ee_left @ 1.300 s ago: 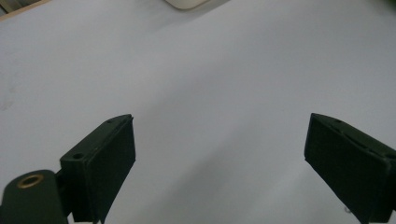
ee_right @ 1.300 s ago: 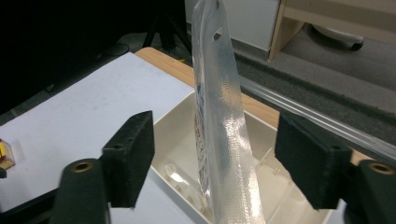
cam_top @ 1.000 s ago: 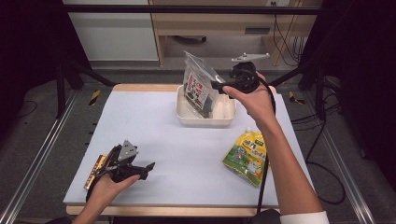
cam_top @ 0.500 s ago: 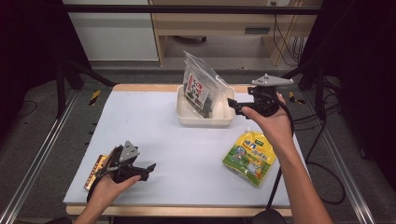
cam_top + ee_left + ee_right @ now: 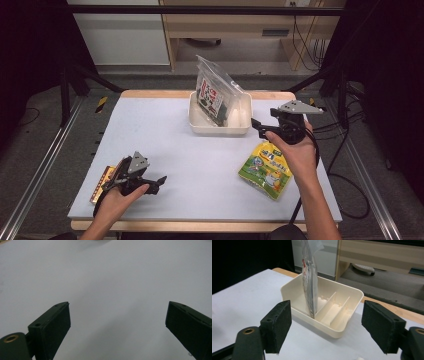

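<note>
**Item Count: Table Surface**

One table (image 5: 165, 145), white-topped. One cream bin (image 5: 220, 127) with inner dividers; three compartments are visible in the right gripper view. One clear packet (image 5: 212, 92) standing upright inside the bin. One yellow-green packet (image 5: 265, 167) lying flat on the table. Packets total: two. Two hand-held grippers: left gripper (image 5: 159, 180), right gripper (image 5: 256, 127). One yellow-black object (image 5: 101, 179) at the table's near left edge, kind not determinable.

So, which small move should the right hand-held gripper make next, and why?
Probably lower toward the yellow snack bag. The right hand-held gripper has open, empty jaws, the clear packet already stands in the cream bin, and the yellow bag lies flat on the table just below that hand.
</note>
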Available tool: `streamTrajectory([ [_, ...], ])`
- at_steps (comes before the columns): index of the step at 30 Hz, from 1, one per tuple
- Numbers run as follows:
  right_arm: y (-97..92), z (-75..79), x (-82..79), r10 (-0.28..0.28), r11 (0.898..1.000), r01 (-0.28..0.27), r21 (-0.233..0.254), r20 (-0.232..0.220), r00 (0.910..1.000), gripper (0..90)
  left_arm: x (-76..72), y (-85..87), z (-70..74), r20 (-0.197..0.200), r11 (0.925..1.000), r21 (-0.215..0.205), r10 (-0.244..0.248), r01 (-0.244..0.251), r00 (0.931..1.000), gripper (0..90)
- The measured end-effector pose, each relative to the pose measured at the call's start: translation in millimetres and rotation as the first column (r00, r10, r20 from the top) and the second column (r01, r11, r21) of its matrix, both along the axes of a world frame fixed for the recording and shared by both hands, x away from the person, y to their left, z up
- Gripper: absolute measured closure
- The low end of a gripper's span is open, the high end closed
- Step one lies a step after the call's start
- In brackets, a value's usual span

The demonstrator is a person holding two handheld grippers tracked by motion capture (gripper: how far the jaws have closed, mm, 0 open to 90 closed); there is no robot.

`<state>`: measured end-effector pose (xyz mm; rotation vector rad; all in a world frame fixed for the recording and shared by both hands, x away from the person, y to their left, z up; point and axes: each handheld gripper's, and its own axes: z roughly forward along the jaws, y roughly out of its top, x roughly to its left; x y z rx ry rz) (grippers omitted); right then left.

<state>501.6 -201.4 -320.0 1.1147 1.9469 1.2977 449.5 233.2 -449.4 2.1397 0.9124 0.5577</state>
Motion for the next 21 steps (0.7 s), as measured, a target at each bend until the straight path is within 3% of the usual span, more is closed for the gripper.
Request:
streamTrajectory([
  [5, -3.2, -12.8, -4.4, -0.056, 0.998, 0.056, -0.002, 0.000, 0.9984, 29.3, -0.2, -0.2, -0.8, -0.003, 1.0000, 0.005, -0.002, 0.002, 1.0000, 5.6],
  [15, -21.3, -46.5, -3.4, -0.150, 0.989, 0.149, -0.025, -0.057, 0.9870, 34.4, 0.2, -0.2, -1.6, -0.007, 0.9999, 0.016, -0.006, 0.006, 1.0000, 5.4],
  [18, -29.0, -56.6, -0.3, -0.202, 0.976, 0.196, -0.092, -0.064, 0.9772, 34.5, -0.2, -1.5, -0.6, 0.000, 0.9993, 0.033, -0.018, 0.018, 0.9998, 5.4],
  [21, -41.9, -68.1, 1.8, -0.255, 0.963, 0.245, -0.111, -0.081, 0.9637, 35.1, -1.2, -4.1, 0.2, 0.012, 0.9990, 0.038, -0.023, 0.023, 0.9997, 5.3],
])
